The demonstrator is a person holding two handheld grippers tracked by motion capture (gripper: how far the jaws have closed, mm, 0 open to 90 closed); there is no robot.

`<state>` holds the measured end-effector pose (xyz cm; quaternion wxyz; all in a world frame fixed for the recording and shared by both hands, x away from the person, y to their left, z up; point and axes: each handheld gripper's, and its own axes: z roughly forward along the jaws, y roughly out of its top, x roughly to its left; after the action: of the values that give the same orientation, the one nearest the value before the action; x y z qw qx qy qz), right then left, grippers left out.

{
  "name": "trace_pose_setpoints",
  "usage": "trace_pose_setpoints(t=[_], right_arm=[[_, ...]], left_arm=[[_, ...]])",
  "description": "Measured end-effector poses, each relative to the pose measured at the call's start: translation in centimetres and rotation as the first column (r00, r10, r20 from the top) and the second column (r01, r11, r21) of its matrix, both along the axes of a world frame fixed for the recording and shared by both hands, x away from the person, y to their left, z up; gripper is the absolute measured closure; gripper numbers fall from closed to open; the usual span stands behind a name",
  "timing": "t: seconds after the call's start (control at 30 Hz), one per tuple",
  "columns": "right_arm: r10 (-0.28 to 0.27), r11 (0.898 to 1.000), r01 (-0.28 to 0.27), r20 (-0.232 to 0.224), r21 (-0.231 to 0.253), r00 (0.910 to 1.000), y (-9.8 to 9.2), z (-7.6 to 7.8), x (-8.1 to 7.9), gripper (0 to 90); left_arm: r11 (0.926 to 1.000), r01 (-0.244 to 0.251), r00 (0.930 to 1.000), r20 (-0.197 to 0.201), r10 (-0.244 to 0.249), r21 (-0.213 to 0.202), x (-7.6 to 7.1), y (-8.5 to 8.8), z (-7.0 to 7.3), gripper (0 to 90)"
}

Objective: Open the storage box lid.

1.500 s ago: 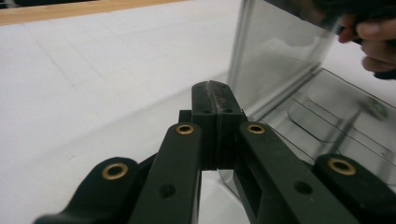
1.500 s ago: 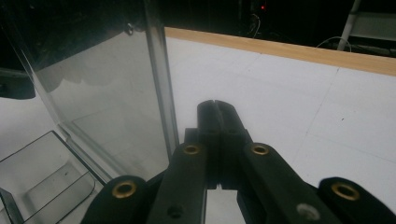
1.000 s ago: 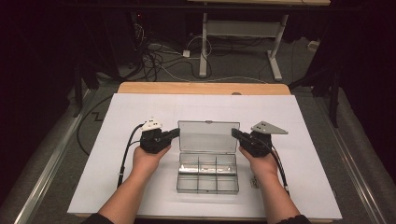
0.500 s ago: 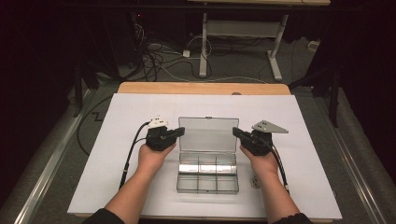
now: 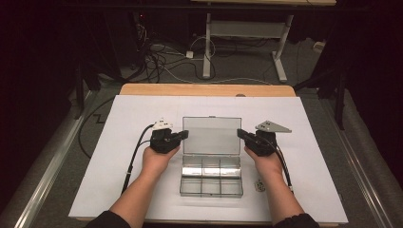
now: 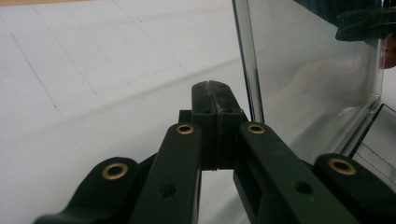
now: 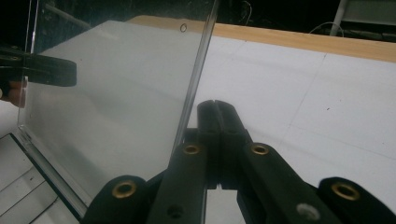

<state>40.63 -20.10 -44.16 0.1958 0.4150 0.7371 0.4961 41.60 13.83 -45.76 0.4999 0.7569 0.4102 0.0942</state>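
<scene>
The left tongs (image 5: 186, 135) have edged in to the clear lid's (image 5: 211, 135) left edge.

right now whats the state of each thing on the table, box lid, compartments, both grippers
box lid: open, standing up from the back edge of the box
compartment box: flat on the white sheet, compartments look empty
left gripper: jaws shut, nothing between them, tip beside the lid's left edge
right gripper: jaws shut, nothing between them, tip beside the lid's right edge

One clear compartment box (image 5: 211, 161), lid up, between two grippers; one small object (image 5: 259, 185) near right gripper (image 5: 241, 133).
</scene>
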Motion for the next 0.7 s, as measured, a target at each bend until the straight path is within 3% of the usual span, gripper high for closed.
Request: trace_pose_setpoints(t=[0.33, 0.7], right_arm=[[-0.005, 1.0, 0.003, -0.063, -0.031, 0.998, 0.1, -0.8, 0.9, 90.0], [-0.014, 0.995, 0.002, -0.113, -0.101, 0.9935, 0.3, -1.6, 1.6, 90.0]], left_arm=[[0.9992, -0.025, 0.9988, -0.042, 0.026, 0.031, 0.4, -0.1, -0.7, 87.3], [0.9965, -0.035, 0.995, -0.091, 0.042, 0.076, 0.9, -0.5, -1.7, 87.3]])
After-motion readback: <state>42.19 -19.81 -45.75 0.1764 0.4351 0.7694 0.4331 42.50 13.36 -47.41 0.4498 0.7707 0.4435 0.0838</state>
